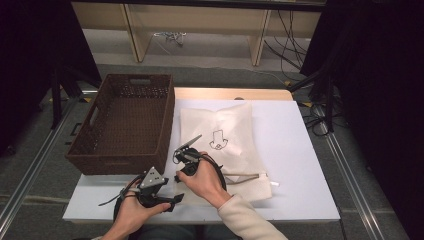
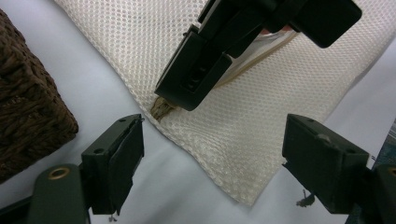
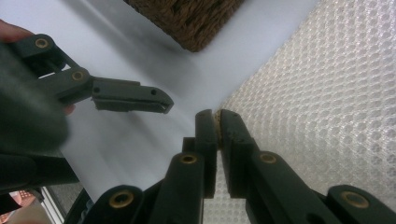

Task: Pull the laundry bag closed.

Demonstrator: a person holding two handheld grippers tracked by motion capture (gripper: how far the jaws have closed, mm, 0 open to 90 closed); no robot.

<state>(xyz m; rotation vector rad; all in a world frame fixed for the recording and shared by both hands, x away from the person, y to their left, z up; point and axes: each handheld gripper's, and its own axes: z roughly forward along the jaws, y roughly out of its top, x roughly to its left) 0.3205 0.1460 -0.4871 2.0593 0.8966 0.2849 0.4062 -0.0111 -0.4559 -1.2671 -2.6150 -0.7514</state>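
Note:
A white mesh bag (image 1: 220,140) with a small dark print lies flat on the white table (image 1: 295,150). My right gripper (image 3: 217,122) is shut on the bag's left edge, with a frayed tan tape end (image 2: 162,110) pinched between its pads. In the high view the right gripper (image 1: 178,175) sits at the bag's near left side. My left gripper (image 2: 212,163) is open, its jaws wide apart over the bag's near corner (image 2: 243,196) and touching nothing. From above, the left gripper (image 1: 172,201) is at the table's front edge, just left of the right hand.
A dark brown wicker basket (image 1: 125,125) stands at the table's left, close beside the bag. A tan zipper strip (image 1: 245,175) runs along the bag's near end. Shelving and cables sit beyond the table's far edge.

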